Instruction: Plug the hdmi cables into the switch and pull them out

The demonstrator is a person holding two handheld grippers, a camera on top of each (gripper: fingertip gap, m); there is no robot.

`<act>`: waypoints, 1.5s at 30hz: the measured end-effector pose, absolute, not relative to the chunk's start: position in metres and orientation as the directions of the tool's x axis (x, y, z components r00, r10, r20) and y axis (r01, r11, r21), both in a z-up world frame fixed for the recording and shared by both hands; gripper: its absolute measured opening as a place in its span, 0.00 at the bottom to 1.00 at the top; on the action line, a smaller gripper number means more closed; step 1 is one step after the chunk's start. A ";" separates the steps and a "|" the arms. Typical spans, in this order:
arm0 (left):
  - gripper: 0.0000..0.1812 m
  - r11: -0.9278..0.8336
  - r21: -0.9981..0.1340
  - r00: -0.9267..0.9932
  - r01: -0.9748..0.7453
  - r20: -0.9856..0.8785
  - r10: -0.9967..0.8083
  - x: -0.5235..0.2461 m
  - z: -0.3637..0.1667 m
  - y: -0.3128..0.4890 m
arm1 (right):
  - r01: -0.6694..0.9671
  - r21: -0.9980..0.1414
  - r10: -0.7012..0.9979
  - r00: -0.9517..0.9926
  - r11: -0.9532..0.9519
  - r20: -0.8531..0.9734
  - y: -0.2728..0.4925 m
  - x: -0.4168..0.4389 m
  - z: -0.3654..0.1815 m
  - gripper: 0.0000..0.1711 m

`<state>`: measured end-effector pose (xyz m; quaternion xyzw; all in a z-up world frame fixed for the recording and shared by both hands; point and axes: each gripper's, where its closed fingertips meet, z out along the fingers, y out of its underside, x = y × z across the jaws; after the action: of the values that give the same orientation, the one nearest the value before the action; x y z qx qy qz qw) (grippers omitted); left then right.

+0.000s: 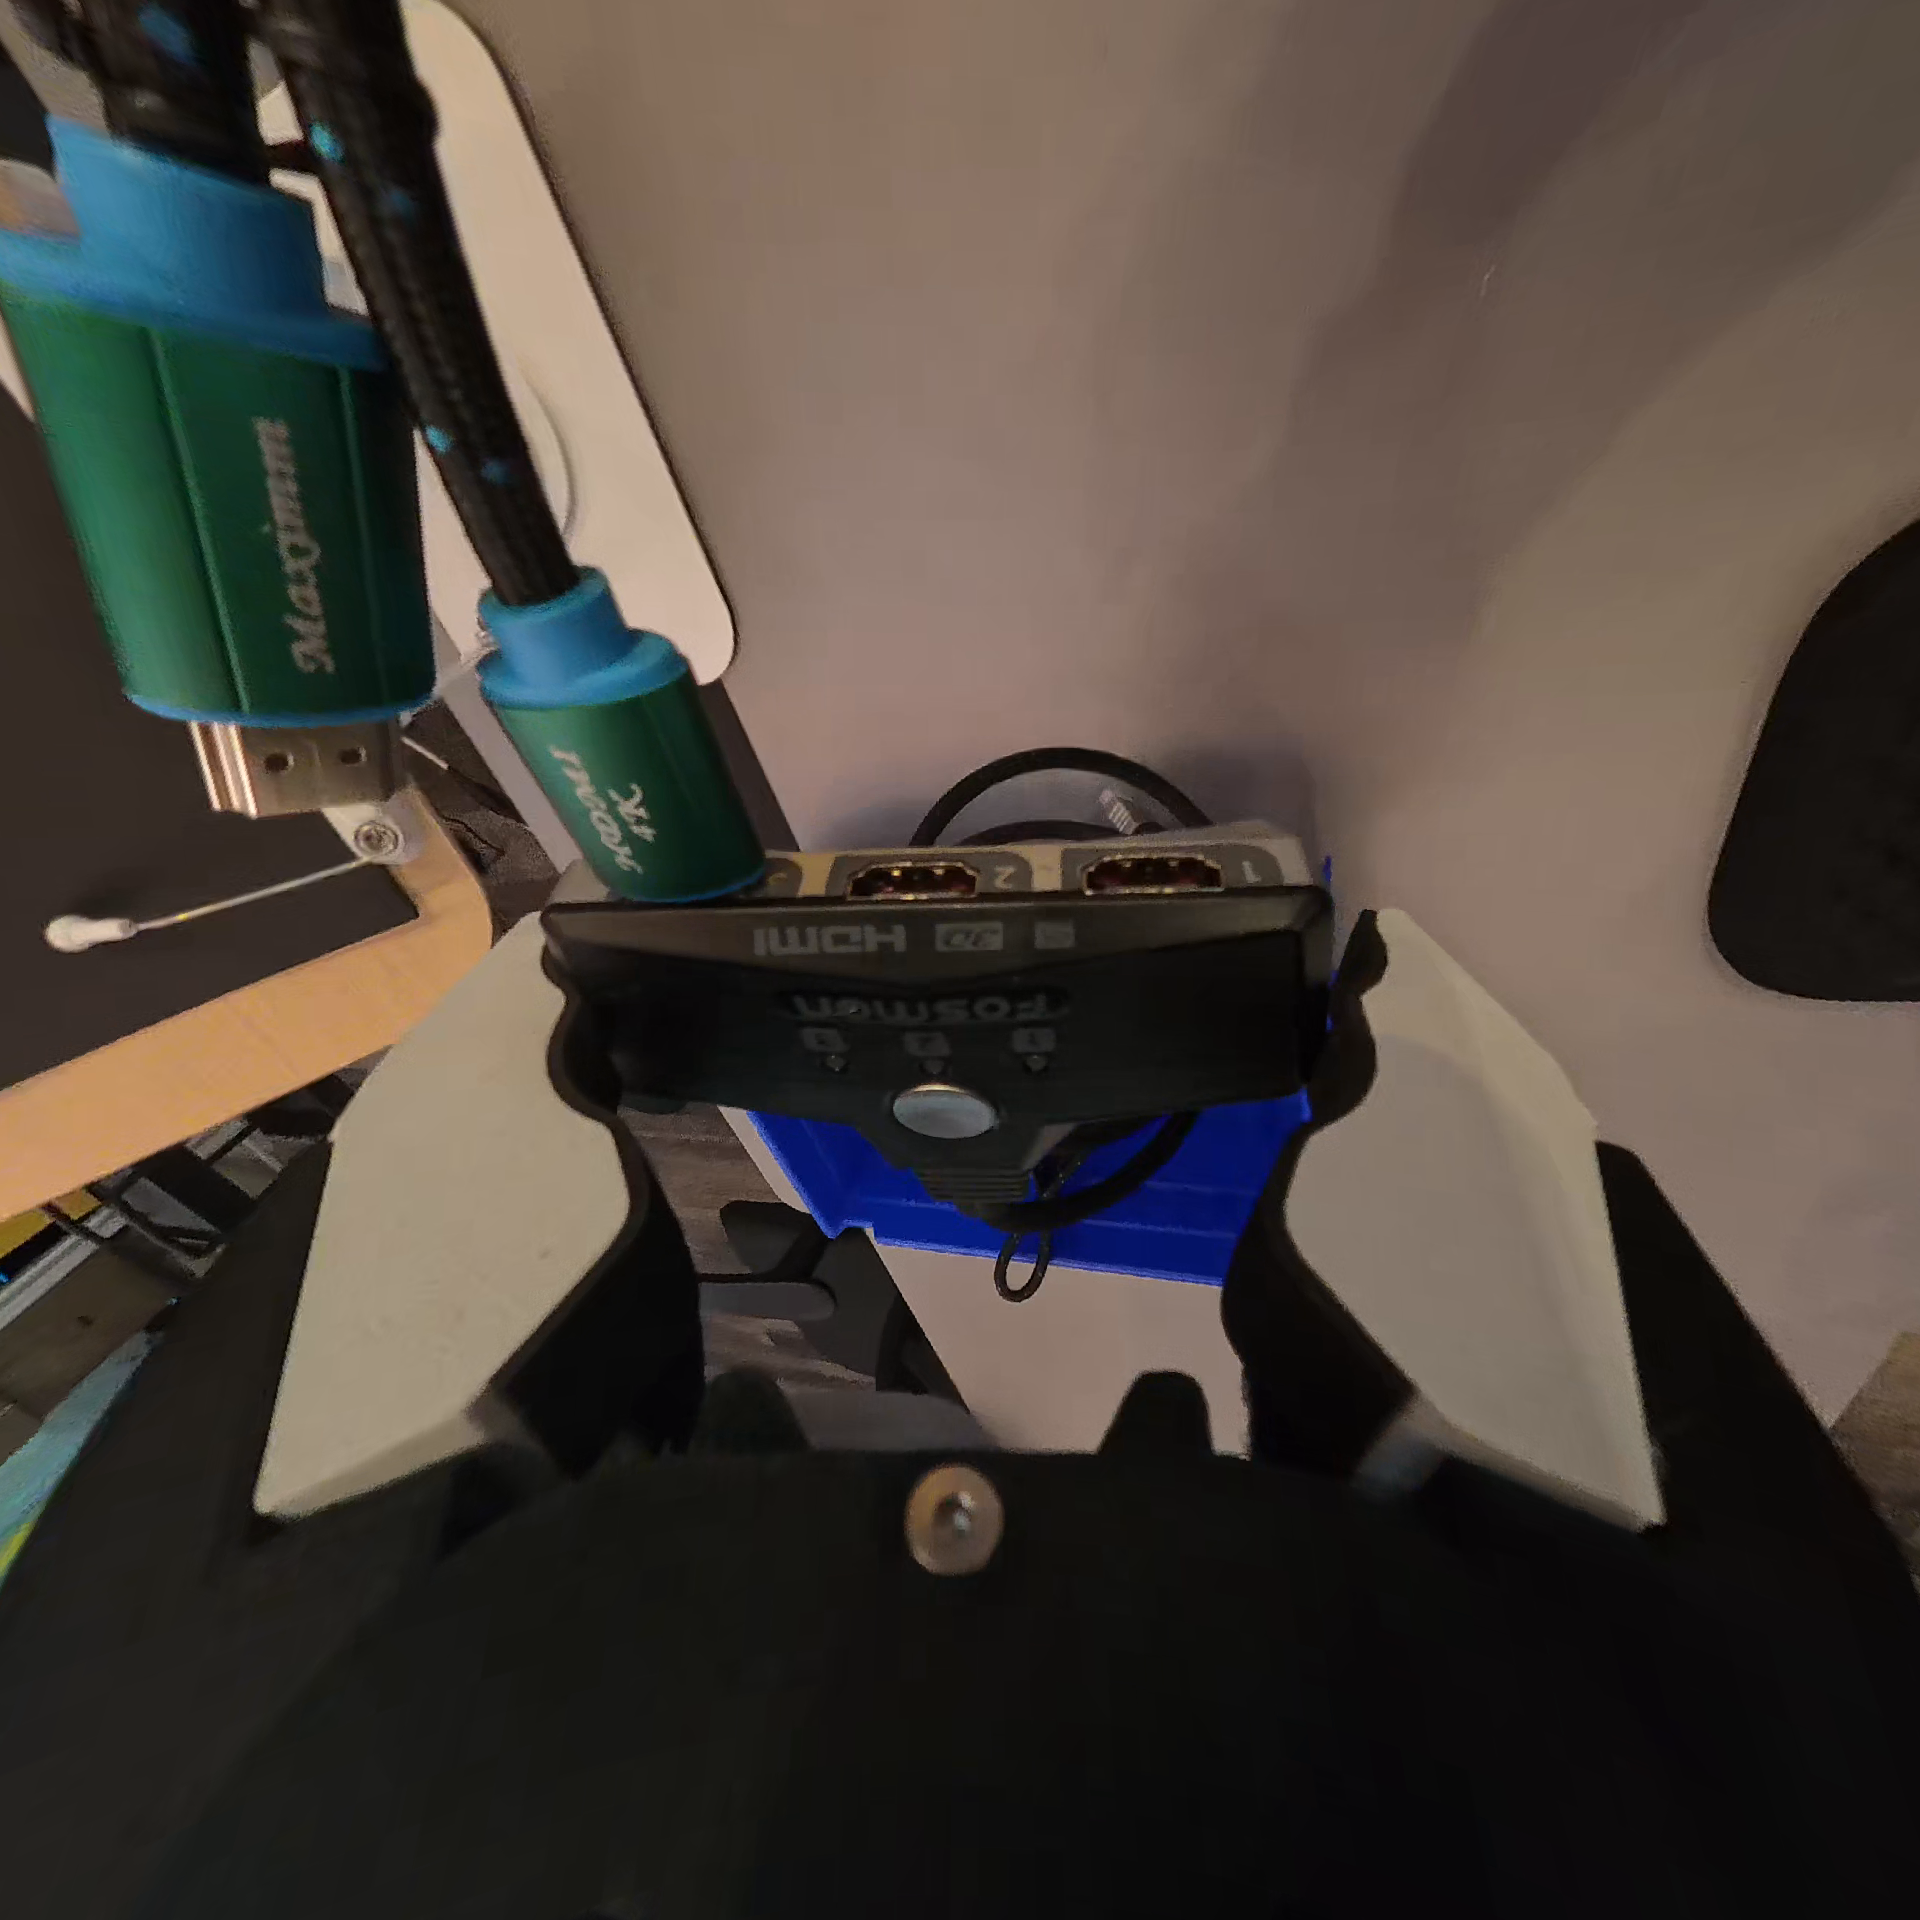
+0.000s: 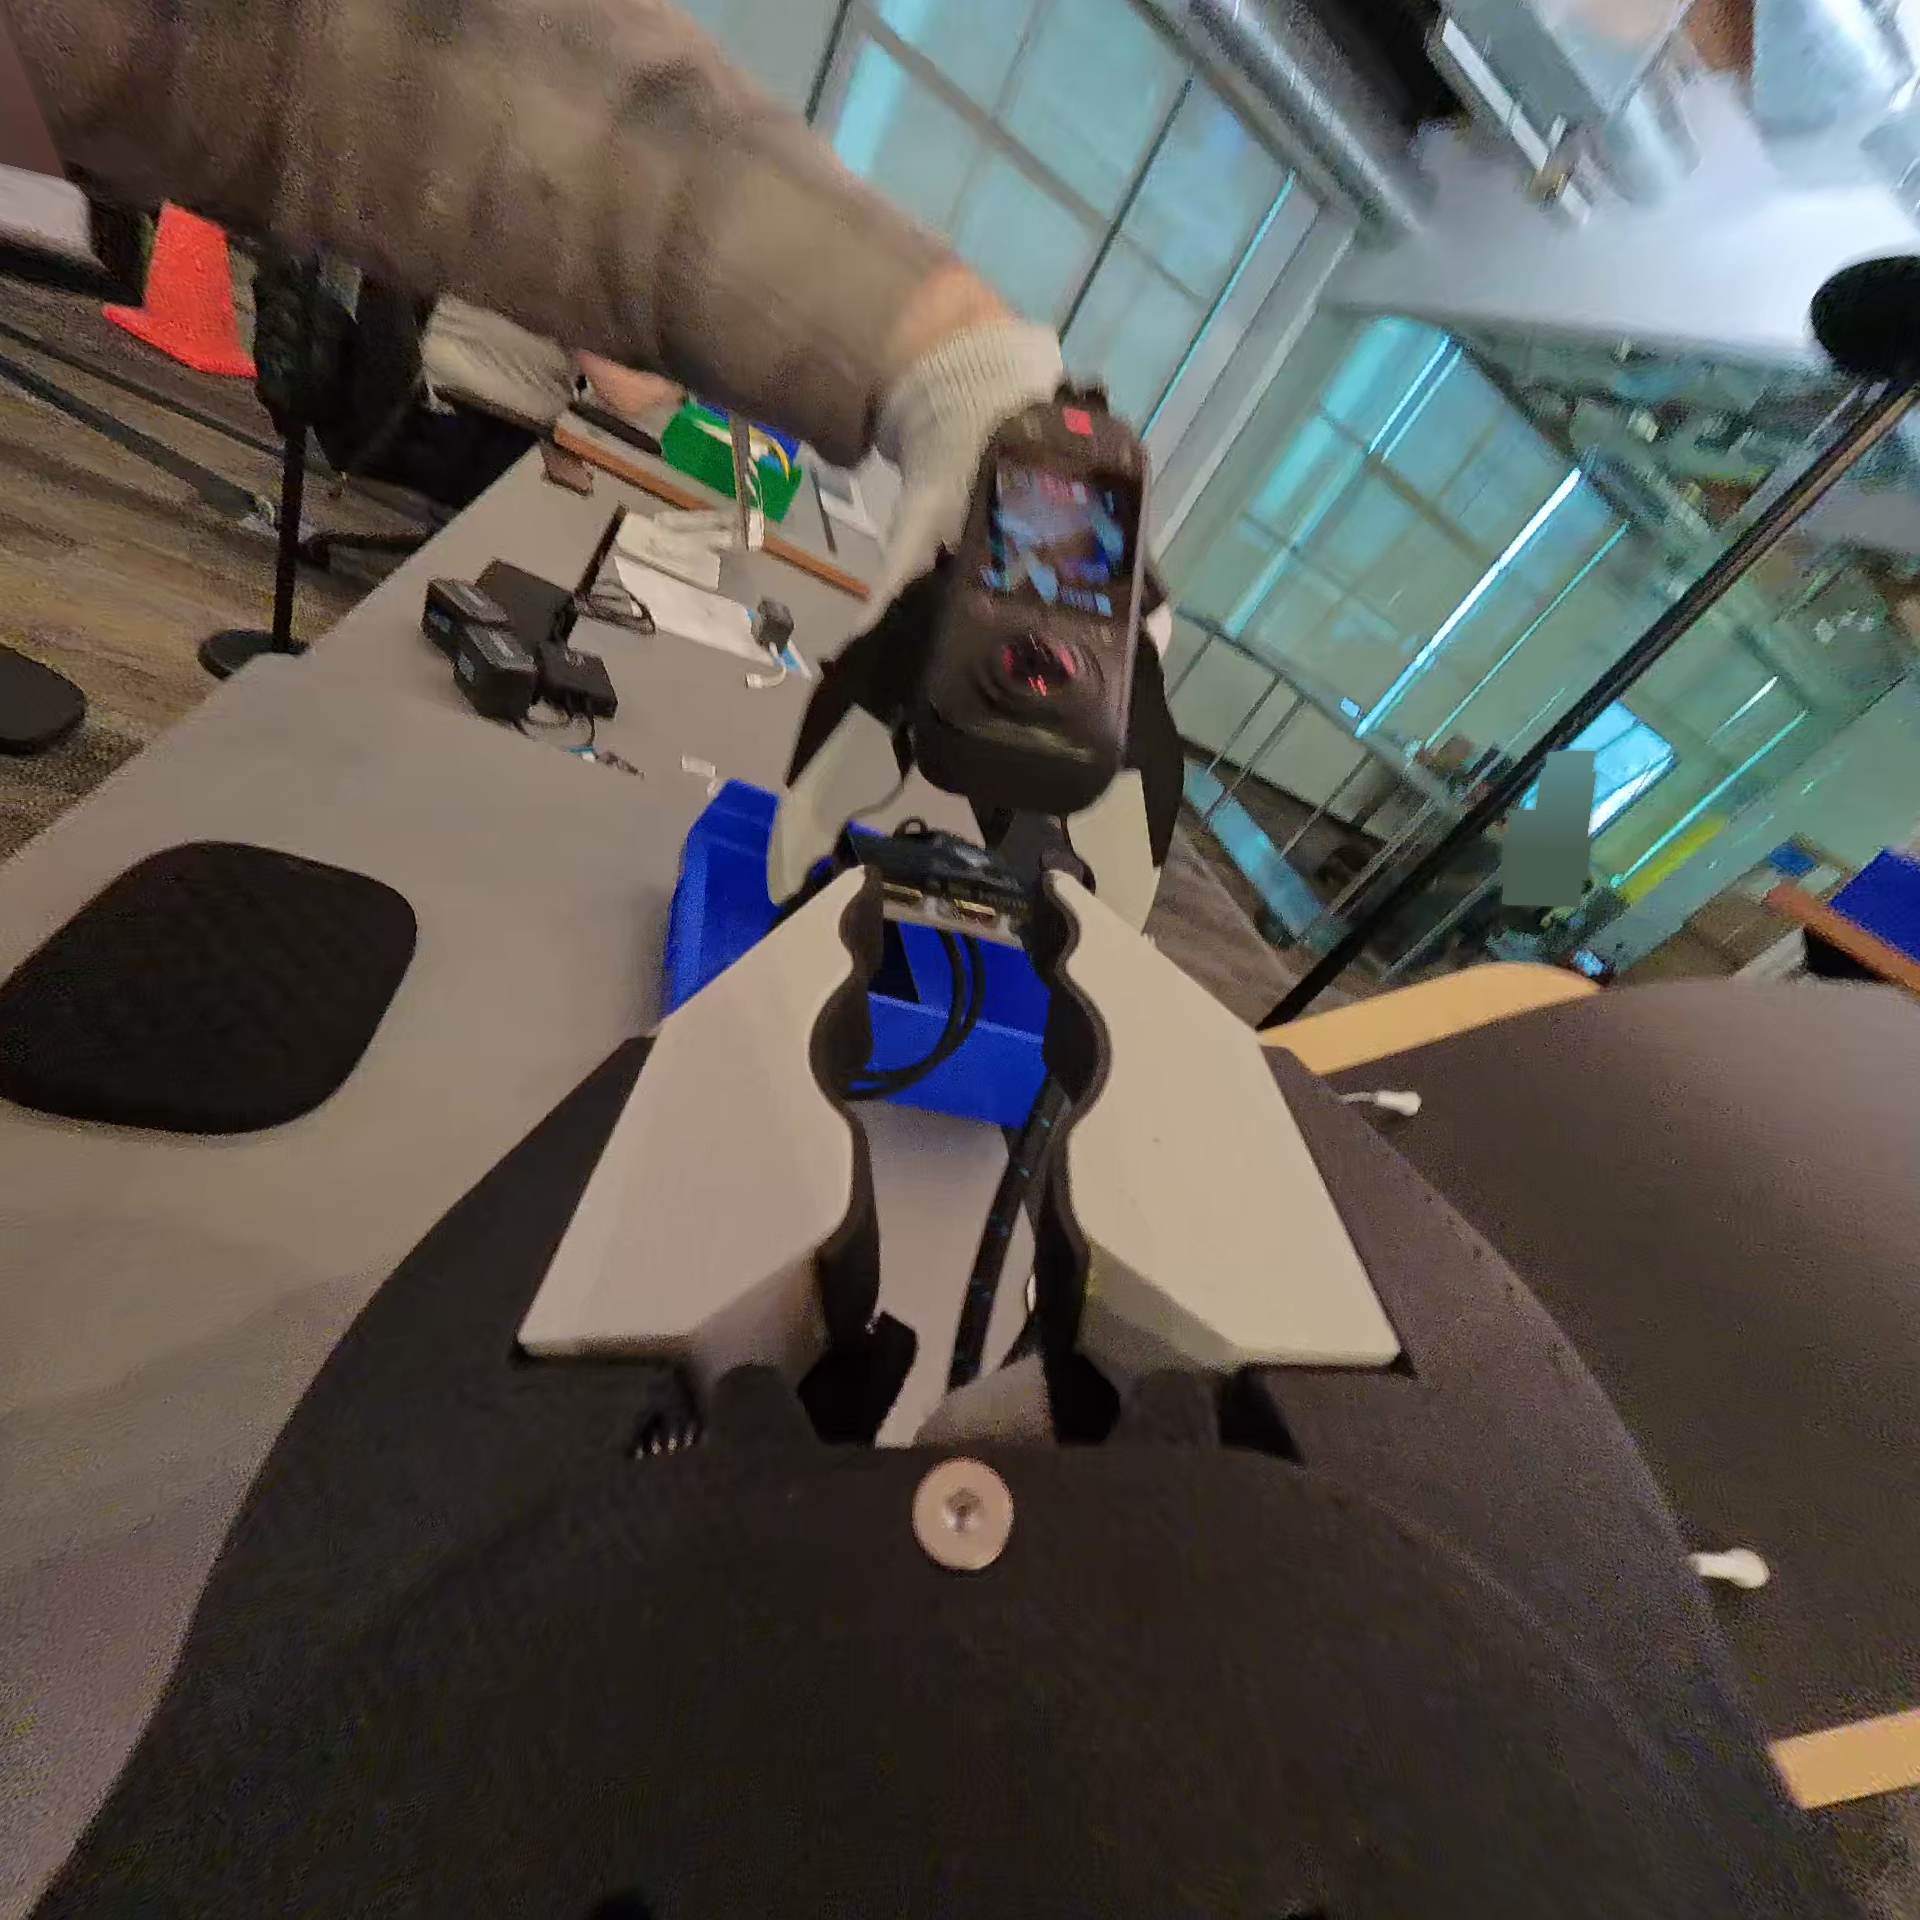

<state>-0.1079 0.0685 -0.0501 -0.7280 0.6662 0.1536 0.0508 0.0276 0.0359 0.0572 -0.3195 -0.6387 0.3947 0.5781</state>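
Note:
My left gripper (image 1: pixel 956 956) is shut on the black HDMI switch (image 1: pixel 935 997), one finger on each short end, above a blue bin (image 1: pixel 1122 1216). A green HDMI plug (image 1: pixel 644 769) with a braided cable sits in the switch's leftmost port. The two other ports (image 1: pixel 912 881) are empty. A second green plug (image 1: pixel 229 520) hangs free at the upper left, its metal tip bare. My right gripper (image 2: pixel 958 883) faces the switch (image 2: pixel 940 873) from a short distance, fingers slightly apart. A braided cable (image 2: pixel 1023 1174) runs loosely between them.
A gloved hand and grey sleeve (image 2: pixel 520 187) hold the left gripper's camera body (image 2: pixel 1039 623). The grey table (image 2: pixel 416 779) carries a black mat (image 2: pixel 197 987) and several black boxes (image 2: pixel 509 644). A wood-edged table (image 1: pixel 208 1060) stands at the left. A black pole (image 2: pixel 1558 727) slants at the right. The left gripper's tips are roughly 15 centimetres from the right gripper's.

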 end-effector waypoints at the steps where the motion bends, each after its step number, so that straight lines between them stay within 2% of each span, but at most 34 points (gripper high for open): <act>1: 0.72 -0.099 0.135 0.057 -0.986 -0.287 -0.956 -0.105 -0.052 0.067 | -0.022 -0.879 0.871 -0.125 0.477 0.476 0.044 0.018 0.049 0.14; 3: 0.72 -0.087 0.161 0.039 -0.983 -0.276 -0.960 -0.102 -0.055 0.065 | 0.034 -0.875 0.872 -0.110 0.483 0.477 0.058 -0.002 0.033 0.06; 5: 0.72 -0.080 0.185 0.027 -0.980 -0.270 -0.963 -0.103 -0.058 0.065 | 0.089 -0.854 0.858 -0.082 0.512 0.506 0.071 -0.017 0.021 0.02; 8: 0.71 -0.070 0.209 0.015 -0.975 -0.256 -0.967 -0.102 -0.064 0.064 | 0.191 -0.810 0.832 -0.131 0.554 0.539 0.074 -0.030 -0.007 0.12; 9: 0.71 -0.062 0.206 0.008 -0.977 -0.254 -0.967 -0.099 -0.066 0.064 | 0.229 -0.783 0.816 -0.131 0.578 0.564 0.077 -0.033 -0.014 0.18; 11: 0.71 -0.050 0.193 0.002 -0.980 -0.241 -0.971 -0.092 -0.069 0.063 | 0.259 -0.775 0.816 -0.137 0.576 0.561 0.077 -0.041 -0.020 0.18; 13: 0.71 -0.054 0.164 0.016 -0.985 -0.223 -0.975 -0.086 -0.071 0.061 | 0.256 -0.816 0.855 -0.117 0.518 0.505 0.084 -0.050 -0.024 0.15; 18: 0.70 -0.105 0.042 0.096 -0.994 -0.184 -0.978 -0.078 -0.081 0.059 | 0.212 -0.931 0.942 -0.221 0.298 0.251 0.088 -0.055 -0.048 0.17; 21: 0.70 -0.124 0.005 0.122 -0.992 -0.161 -0.979 -0.080 -0.090 0.058 | 0.242 -0.926 0.941 -0.246 0.291 0.231 0.088 -0.060 -0.063 0.16; 29: 0.70 -0.177 -0.073 0.185 -0.981 -0.124 -0.975 -0.089 -0.101 0.055 | 0.165 -0.946 0.926 -0.306 0.280 0.220 0.083 -0.076 -0.077 0.11; 32: 0.70 -0.200 -0.137 0.216 -0.970 -0.115 -0.970 -0.089 -0.099 0.054 | 0.121 -0.954 0.921 -0.318 0.273 0.224 0.082 -0.080 -0.075 0.11; 35: 0.69 -0.215 -0.206 0.243 -0.955 -0.121 -0.963 -0.087 -0.094 0.054 | 0.048 -0.975 0.926 -0.326 0.218 0.191 0.082 -0.082 -0.068 0.11; 45: 0.69 -0.199 -0.282 0.263 -0.939 -0.209 -0.942 -0.098 -0.094 0.050 | 0.037 -0.974 0.932 -0.301 0.223 0.202 0.075 -0.094 -0.065 0.12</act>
<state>-0.0978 0.0498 -0.0941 -0.7743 0.6072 -0.0050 0.1782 -0.0944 0.0753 -0.0653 -0.3800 -0.6375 0.4941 0.4529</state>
